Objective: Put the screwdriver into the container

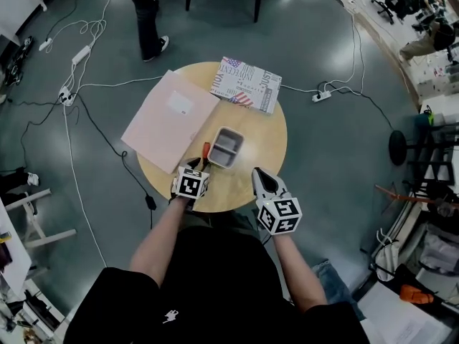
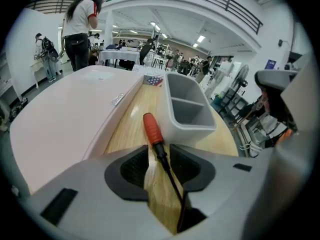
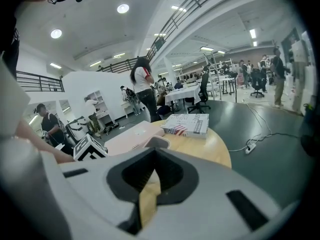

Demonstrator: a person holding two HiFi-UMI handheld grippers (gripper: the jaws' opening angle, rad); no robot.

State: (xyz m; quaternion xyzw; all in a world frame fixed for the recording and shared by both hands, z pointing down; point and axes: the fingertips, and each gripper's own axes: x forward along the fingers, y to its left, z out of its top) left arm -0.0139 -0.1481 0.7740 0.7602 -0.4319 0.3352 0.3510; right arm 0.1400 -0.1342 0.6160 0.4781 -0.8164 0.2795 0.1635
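A screwdriver [image 1: 206, 151] with a red handle [image 2: 151, 129] lies on the round wooden table [image 1: 267, 131], just left of the grey two-compartment container [image 1: 239, 143]. My left gripper [image 1: 197, 163] sits low at its near end. In the left gripper view the black shaft runs between the jaws of the left gripper [image 2: 159, 150], along the right pad, with bare wood showing on its other side, so the jaws are open around it. The container [image 2: 186, 130] stands empty right beside the handle. My right gripper [image 1: 258, 172] hovers at the table's near edge, right gripper [image 3: 154, 151] shut and empty.
A pink folder [image 1: 168, 120] covers the table's left part and overhangs the rim. A patterned box [image 1: 245, 83] lies at the far side. A person [image 1: 147, 13] stands beyond the table. Cables and power strips [image 1: 320, 95] trail over the grey floor.
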